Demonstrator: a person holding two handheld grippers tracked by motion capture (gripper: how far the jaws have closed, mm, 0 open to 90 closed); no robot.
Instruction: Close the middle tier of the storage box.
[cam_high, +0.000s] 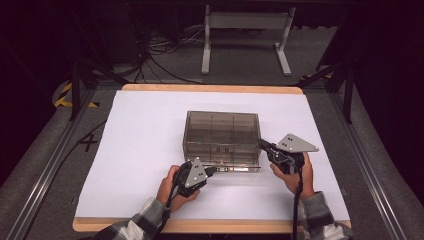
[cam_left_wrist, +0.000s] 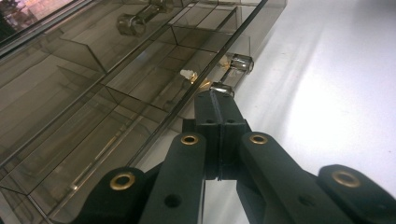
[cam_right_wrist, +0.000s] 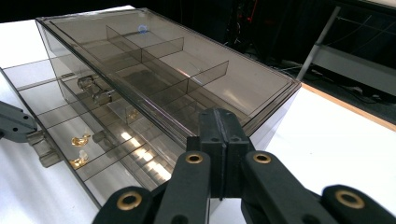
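Observation:
A smoky clear drawer box stands in the middle of the white table top. Its lowest drawer is pulled out a little and holds small gold pieces. My left gripper is shut, and its tip rests against that drawer's clear knob; nothing shows between its jaws. My right gripper is shut too, beside the box's front right corner, with its tip just short of the lid's edge.
Two more clear knobs stick out of the box's front. White table runs free to the left and right of the box. Beyond the far wooden edge lie cables and a grey table frame.

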